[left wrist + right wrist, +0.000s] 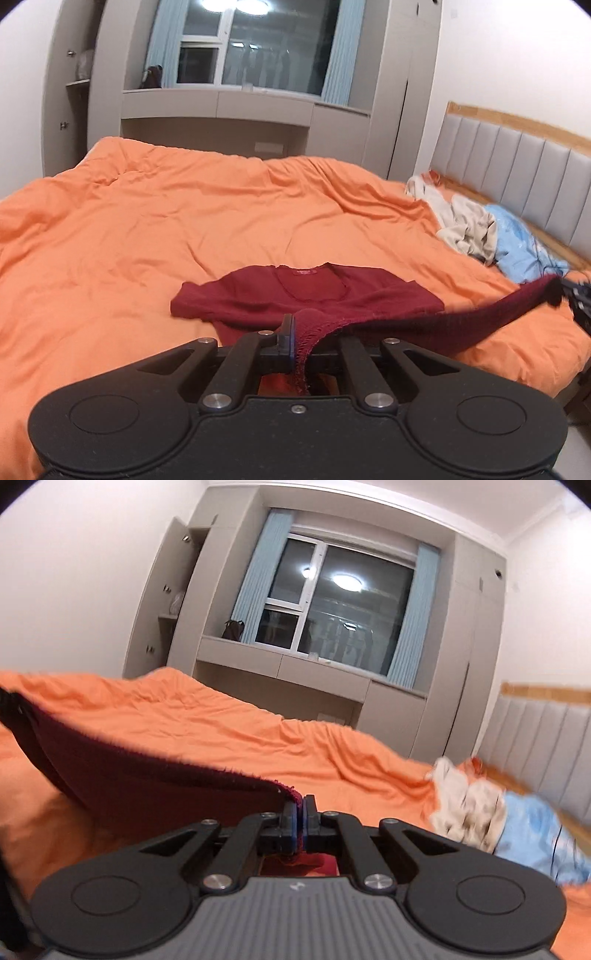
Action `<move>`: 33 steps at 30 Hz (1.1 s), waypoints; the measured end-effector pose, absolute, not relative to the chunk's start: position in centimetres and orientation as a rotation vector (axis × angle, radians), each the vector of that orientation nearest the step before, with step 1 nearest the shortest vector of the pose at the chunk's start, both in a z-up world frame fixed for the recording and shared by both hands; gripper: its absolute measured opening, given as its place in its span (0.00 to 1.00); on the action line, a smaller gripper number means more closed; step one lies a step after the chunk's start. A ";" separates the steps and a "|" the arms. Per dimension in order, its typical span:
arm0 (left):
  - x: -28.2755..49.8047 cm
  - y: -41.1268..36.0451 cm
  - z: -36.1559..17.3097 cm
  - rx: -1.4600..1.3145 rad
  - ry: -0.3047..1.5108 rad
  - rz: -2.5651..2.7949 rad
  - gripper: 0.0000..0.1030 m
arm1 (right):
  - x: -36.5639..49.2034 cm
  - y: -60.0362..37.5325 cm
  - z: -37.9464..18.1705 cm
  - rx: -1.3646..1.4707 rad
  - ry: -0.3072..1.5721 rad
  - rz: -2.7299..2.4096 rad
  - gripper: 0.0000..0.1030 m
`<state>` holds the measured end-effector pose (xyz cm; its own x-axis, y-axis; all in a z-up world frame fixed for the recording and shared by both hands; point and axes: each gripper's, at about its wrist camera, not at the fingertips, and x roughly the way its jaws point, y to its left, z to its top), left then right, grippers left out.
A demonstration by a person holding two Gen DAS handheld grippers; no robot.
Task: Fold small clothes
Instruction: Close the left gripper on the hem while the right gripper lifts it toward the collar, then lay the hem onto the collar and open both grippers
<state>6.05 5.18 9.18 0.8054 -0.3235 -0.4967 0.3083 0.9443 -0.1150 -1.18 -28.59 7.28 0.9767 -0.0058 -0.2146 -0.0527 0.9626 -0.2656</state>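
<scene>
The left hand-held gripper (pixel 297 328) and right hand-held gripper (pixel 300 808) each pinch the hem of the dark red top (pixel 303 291), lifted over the orange bed (pixel 147 229).

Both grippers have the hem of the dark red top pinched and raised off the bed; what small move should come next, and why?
Probably carry the hem forward toward the neckline. The left gripper and right gripper are each shut on a bottom corner of the dark red top, the edge hangs stretched between them, and the collar and sleeves lie flat on the orange duvet. Laying hem over collar would make the fold.
</scene>
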 end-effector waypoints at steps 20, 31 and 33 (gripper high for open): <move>38.0 3.2 1.6 0.019 0.884 -0.320 0.04 | 30.3 -30.2 0.6 -0.330 0.504 0.068 0.03; 43.8 3.8 -4.6 -0.049 1.005 -0.310 0.07 | 36.8 -30.2 -5.4 -0.305 0.619 0.087 0.03; 44.1 4.0 -5.0 -0.069 1.011 -0.306 0.15 | 36.9 -30.2 -5.8 -0.301 0.627 0.087 0.04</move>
